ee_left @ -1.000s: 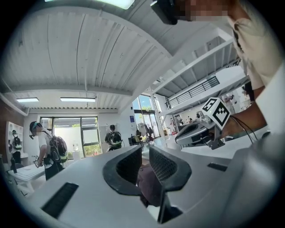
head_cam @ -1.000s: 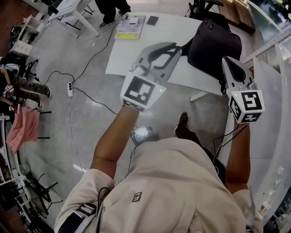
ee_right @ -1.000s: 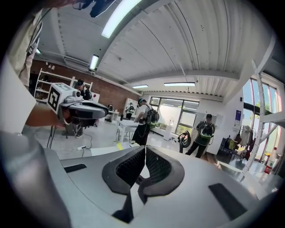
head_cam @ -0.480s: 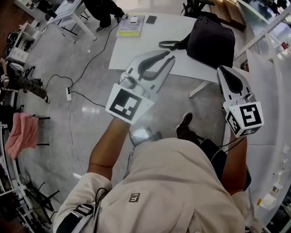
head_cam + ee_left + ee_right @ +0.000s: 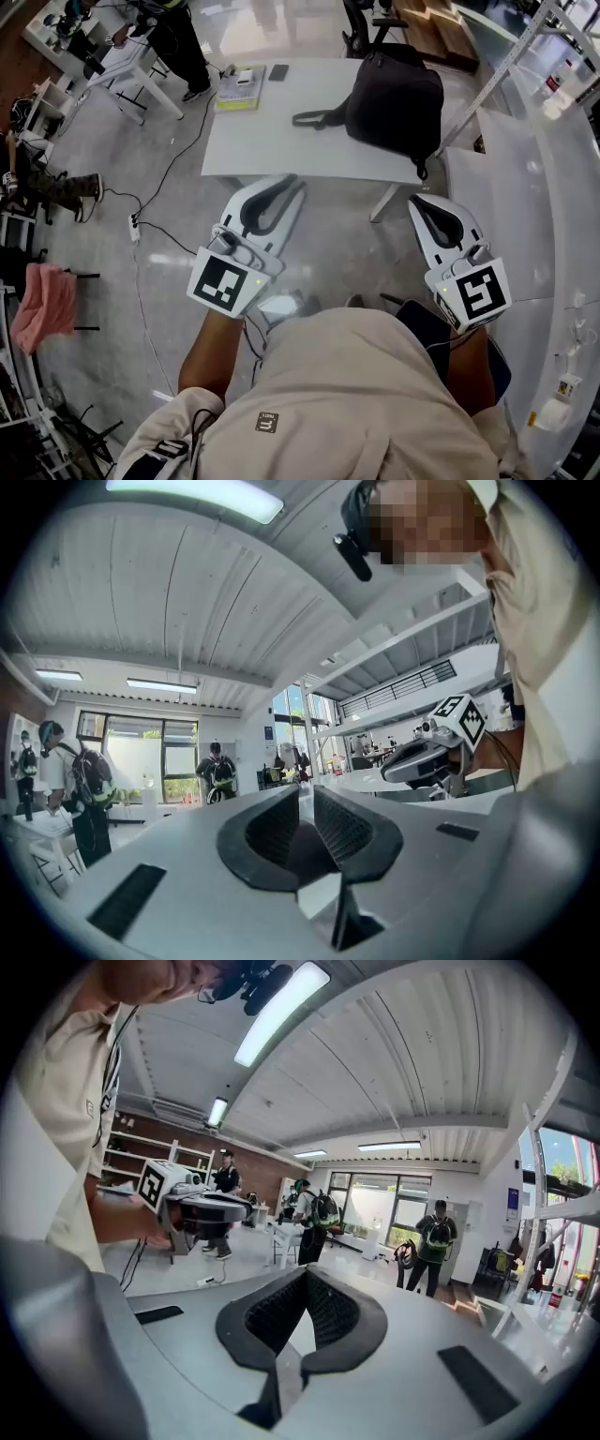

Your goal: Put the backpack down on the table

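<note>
Backpack (image 5: 394, 98) lies on the right end of the table (image 5: 281, 131), held by neither tool. Since a second ago both have drawn back off the table's near edge: left gripper (image 5: 286, 180) empty, jaws a narrow slit apart; right gripper (image 5: 419, 200) empty, jaws pressed together.

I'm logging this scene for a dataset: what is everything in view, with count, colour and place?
backpack: 1, black, lying on the table's right half
table: 1, white, ahead of the person
booklet: 1, yellow-green, table's far left corner
phone: 1, dark, beside the booklet
power strip: 1, white, floor left of the table
cloth: 1, pink, far left
bystander: 1, dark trousers, top left
left gripper: 1, white, jaws a slit apart, empty
right gripper: 1, white, jaws shut, empty
</note>
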A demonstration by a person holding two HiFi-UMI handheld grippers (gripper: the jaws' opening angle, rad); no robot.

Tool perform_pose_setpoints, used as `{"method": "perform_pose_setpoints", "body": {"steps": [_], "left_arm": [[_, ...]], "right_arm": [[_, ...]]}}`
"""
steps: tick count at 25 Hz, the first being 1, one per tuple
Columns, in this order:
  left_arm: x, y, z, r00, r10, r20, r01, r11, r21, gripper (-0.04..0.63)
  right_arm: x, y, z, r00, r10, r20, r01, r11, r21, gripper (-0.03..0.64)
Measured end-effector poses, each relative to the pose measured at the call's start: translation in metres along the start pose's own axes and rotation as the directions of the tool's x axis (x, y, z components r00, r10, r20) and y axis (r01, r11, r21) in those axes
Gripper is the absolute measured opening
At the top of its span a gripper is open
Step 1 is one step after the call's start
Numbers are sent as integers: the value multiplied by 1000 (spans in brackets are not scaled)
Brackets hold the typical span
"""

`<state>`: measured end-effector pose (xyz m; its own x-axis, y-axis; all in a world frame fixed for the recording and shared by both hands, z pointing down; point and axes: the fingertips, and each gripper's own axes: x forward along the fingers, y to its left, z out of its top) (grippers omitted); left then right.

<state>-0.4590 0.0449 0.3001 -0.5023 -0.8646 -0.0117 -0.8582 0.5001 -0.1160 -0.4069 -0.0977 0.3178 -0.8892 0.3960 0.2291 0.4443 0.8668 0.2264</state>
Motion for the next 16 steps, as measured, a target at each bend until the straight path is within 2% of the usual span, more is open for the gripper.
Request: {"method": "perform_pose_setpoints", "body": {"steps": [4, 12, 16], "left_arm": [[10, -20, -14, 999, 12, -50, -13, 1000, -16, 57], [14, -46, -11, 997, 47, -58, -48, 999, 0, 57], [6, -60, -8, 996, 65, -65, -66, 998, -18, 57]], "right_arm": [[-22, -16, -20, 1000, -1, -12, 1, 1000, 23, 25], [-49, -30, -43, 1000, -5, -25, 6, 998, 59, 25], [-63, -27, -51, 999, 13, -38, -11, 998, 69, 25]]}}
